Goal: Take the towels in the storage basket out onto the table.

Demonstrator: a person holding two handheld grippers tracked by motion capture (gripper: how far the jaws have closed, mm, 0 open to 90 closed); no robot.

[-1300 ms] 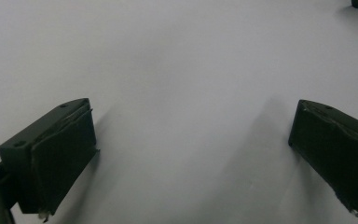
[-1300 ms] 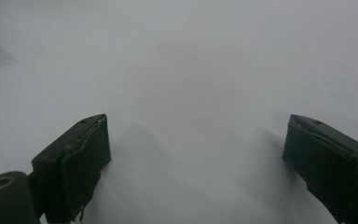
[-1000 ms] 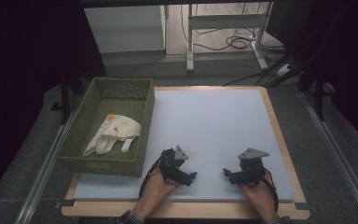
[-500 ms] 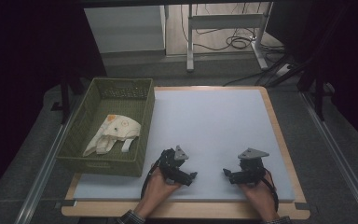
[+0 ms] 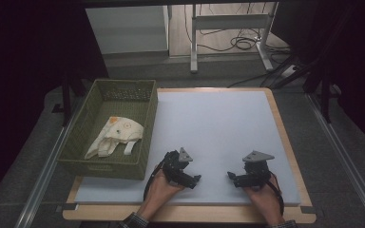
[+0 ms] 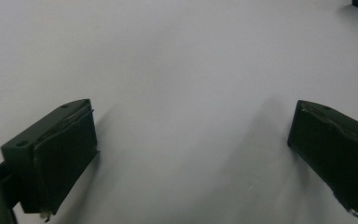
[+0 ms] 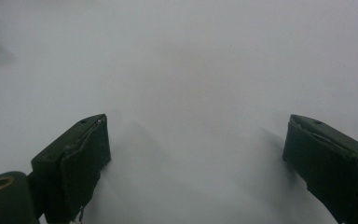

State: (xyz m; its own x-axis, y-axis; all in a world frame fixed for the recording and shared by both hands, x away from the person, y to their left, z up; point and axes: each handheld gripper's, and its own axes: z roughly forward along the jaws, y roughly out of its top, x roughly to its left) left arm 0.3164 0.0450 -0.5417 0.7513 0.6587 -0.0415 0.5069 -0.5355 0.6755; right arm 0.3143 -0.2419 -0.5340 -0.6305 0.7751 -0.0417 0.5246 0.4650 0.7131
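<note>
Both grippers idle, jaws wide apart and empty, low on the near edge of the white mat.

High view: left gripper (image 5: 196, 179) and right gripper (image 5: 230, 176) sit side by side, tips facing each other, nothing between them; cloth (image 5: 114, 137) lies crumpled in the green basket (image 5: 105, 167) at table left, well apart from both (nearest to my left). Left gripper view: jaws spread wide over bare mat (image 6: 177, 70), holding nothing. Right gripper view: same, gaping, empty, picture hazy. My guess is the cloth pickup comes next: I'd take the left over the basket wall, come down steeply, and pinch a raised fold, not the basket weave.
</note>
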